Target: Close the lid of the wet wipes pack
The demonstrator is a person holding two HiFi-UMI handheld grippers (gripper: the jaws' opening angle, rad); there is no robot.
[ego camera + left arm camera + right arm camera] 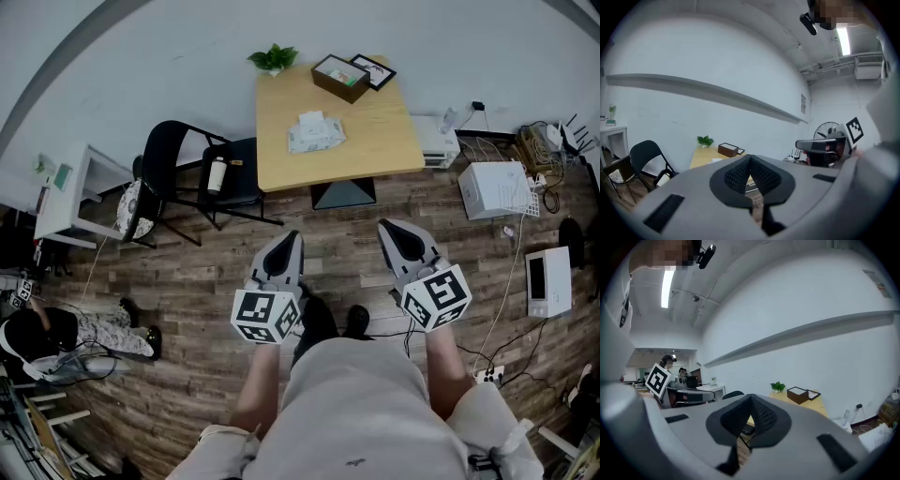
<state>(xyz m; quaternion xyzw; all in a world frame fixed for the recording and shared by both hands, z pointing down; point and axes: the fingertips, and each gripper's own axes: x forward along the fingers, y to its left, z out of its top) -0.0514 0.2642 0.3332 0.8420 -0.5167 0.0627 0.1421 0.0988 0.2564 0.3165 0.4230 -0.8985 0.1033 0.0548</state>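
I find the left gripper (286, 246) and right gripper (398, 239) with jaws pressed together, nothing between them. The wet wipes pack (315, 132) lies on the wooden table (375, 141) at twelve o'clock from both grippers, well apart from them.

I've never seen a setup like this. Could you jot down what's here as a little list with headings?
Table: wooden table against a white wall
On it: wet wipes pack, brown box, plant
Beside it: black chair
Left gripper: shut, empty, short of the table
Right gripper: shut, empty, short of the table
Pack's lid: too far off to tell
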